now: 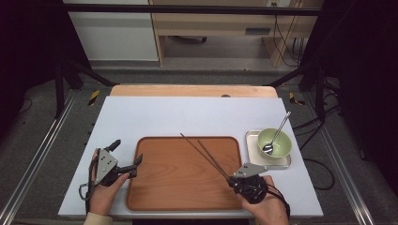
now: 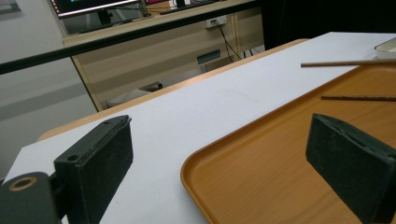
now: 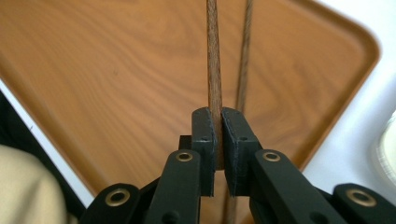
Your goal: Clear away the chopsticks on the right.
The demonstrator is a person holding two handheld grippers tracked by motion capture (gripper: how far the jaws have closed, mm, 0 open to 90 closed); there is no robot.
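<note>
White sheeting covers the table [image 1: 187, 112], and the wooden tray [image 1: 183, 187] sits at its near centre. Your right gripper [image 3: 218, 140] is clamped on one chopstick [image 3: 214, 56] near its thick end, so the stick runs out toward 11 o'clock over the tray; its mate [image 3: 244, 60] lies just beside it, apparently free. Your left gripper [image 1: 123, 158] waits at the tray's 9 o'clock edge with jaws apart, probably ready to steady the tray. At 3 o'clock a green bowl [image 1: 277, 143] with a spoon [image 1: 280, 129] stands on a small dish [image 1: 281, 161], clear of the sticks
</note>
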